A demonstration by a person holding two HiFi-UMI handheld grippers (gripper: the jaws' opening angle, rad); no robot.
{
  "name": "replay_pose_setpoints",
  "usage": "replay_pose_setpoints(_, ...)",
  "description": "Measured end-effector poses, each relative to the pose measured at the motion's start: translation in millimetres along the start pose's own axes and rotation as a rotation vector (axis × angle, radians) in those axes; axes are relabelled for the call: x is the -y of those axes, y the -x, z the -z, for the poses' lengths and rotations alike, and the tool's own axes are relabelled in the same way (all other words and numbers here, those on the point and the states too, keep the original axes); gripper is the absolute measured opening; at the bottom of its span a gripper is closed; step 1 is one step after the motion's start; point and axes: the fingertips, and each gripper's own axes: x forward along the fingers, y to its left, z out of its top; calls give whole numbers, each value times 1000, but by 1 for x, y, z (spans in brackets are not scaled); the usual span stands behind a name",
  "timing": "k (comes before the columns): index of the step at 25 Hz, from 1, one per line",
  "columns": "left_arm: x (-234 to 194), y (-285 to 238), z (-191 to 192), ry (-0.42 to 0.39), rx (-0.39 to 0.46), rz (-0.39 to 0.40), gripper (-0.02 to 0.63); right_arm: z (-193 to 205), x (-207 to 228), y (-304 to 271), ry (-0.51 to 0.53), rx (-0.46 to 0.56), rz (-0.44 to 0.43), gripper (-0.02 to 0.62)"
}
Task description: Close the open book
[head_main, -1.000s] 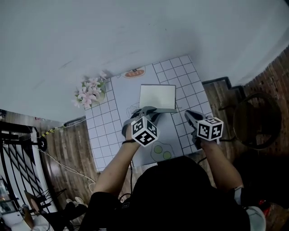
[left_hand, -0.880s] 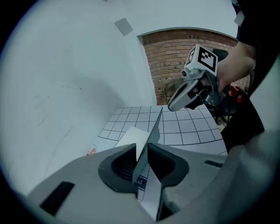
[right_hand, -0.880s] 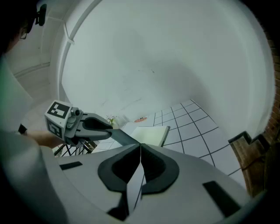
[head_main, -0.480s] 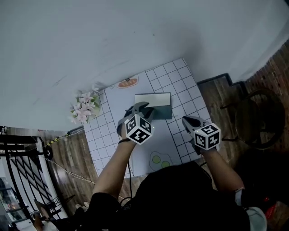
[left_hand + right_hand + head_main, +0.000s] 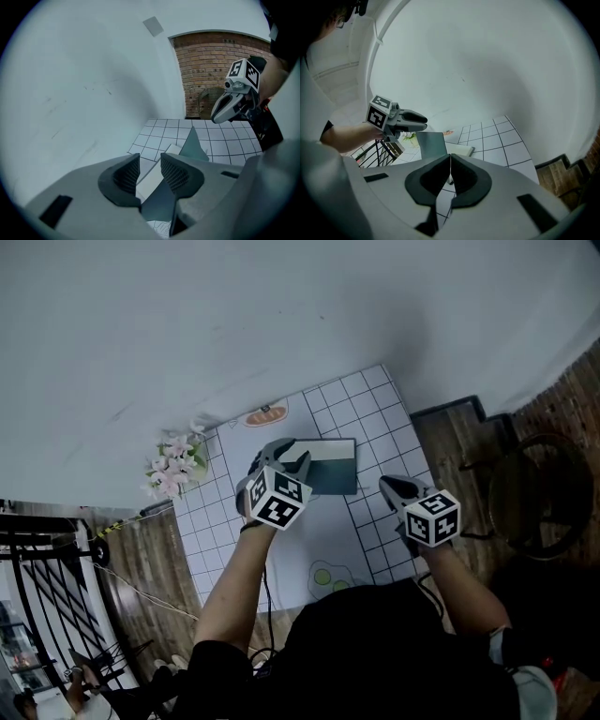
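The book's [image 5: 334,471] left edge is hidden in head view.

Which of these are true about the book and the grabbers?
1. The right gripper has its jaws together. True.
2. The right gripper holds the book. False: it is empty, apart from the book.
3. The book lies flat shut. False: its cover stands tilted up.
4. Pink flowers stand at the table edge. True.
5. The left gripper has its jaws together. False: they stand apart, having just opened further; the cover shows in the gap, unpinched.
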Motion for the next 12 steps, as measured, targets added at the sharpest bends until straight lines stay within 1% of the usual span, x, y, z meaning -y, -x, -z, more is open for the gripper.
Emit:
replay_pose_setpoints(4, 7, 7, 13, 8, 11, -15, 121, -5, -25, -8, 44, -8, -32, 6)
replay_pose_setpoints(7, 5, 6, 16, 54, 53, -44, 121, -2, -50, -26, 82, -44, -74, 6)
replay_pose_setpoints(10, 5, 3, 16, 85, 87, -62, 109, 0, -63, -43, 160, -82, -63, 7)
replay_pose_setpoints(12, 3, 3, 17, 102, 114, -77, 107, 7, -66, -59, 229, -138, -48, 8)
